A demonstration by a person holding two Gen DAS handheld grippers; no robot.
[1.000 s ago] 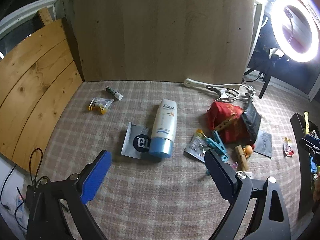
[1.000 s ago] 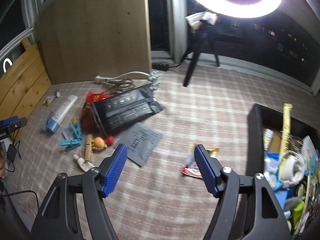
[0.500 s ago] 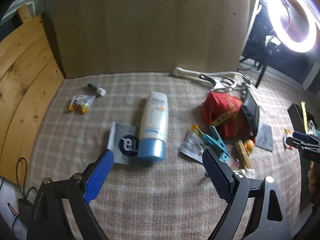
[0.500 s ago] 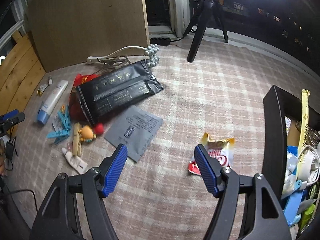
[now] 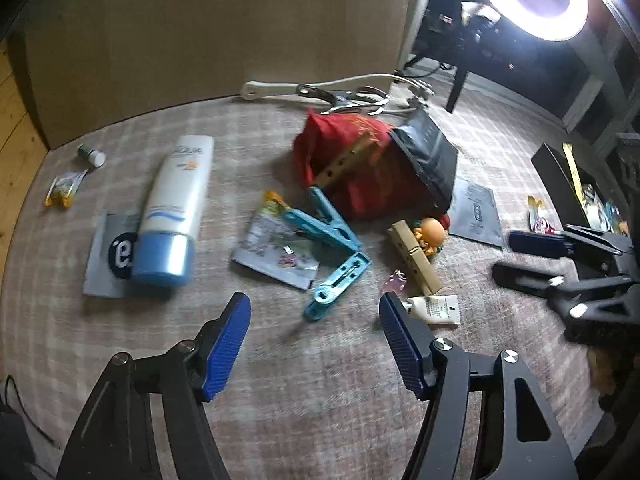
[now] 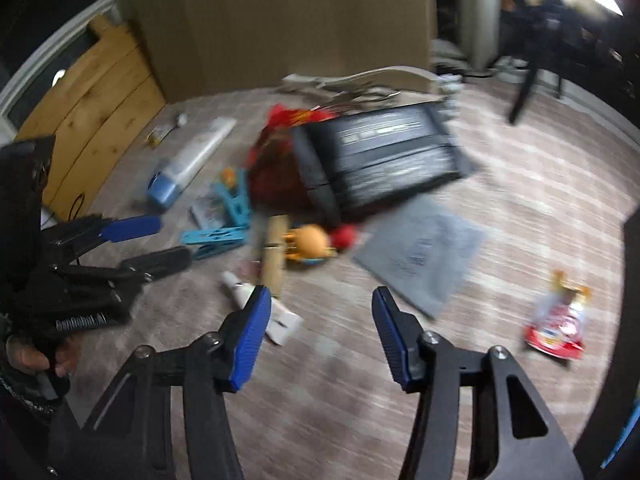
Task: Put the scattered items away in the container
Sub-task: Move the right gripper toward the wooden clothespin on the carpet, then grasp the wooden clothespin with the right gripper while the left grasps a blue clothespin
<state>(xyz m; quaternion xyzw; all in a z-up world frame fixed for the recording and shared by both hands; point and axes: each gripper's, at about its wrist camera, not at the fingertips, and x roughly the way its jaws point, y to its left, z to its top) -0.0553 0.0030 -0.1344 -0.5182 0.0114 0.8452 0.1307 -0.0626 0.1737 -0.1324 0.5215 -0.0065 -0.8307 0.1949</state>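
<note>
Left wrist view: the left gripper [image 5: 314,322] points steeply down at a plaid woven cloth [image 5: 320,400]. Its blue ribbed pads [image 5: 228,350] stand fairly wide and are closing, with only bare cloth between them. Just ahead lie two turquoise plastic pegs [image 5: 334,248], crossed over a glossy foil sachet [image 5: 276,250]. To the left a smooth white tube [image 5: 176,204] with a rounded blue cap rests on a flat grey packet [image 5: 106,258]. A crumpled red bag [image 5: 352,168] holds a wooden peg and props up a stiff black pouch [image 5: 430,156]. Beside them sit a second wooden peg [image 5: 414,258], an orange figurine [image 5: 430,234] and a small cream tube [image 5: 434,308] touching the right pad. The black container [image 5: 556,184] stands at the far right edge, well apart from the pile. Compared with a second ago, the pile sits much closer and the pads are nearer together.

Right wrist view, blurred: the right gripper [image 6: 320,336] is at a middling width and closing on nothing. The cream tube [image 6: 266,306] lies against its left pad, the wooden peg [image 6: 274,254] and figurine [image 6: 310,242] just beyond. A flat grey envelope [image 6: 426,256] and a red snack packet [image 6: 558,322] lie to the right. The container wall [image 6: 630,280] only shows at the right edge; earlier its filled inside was in view.
</note>
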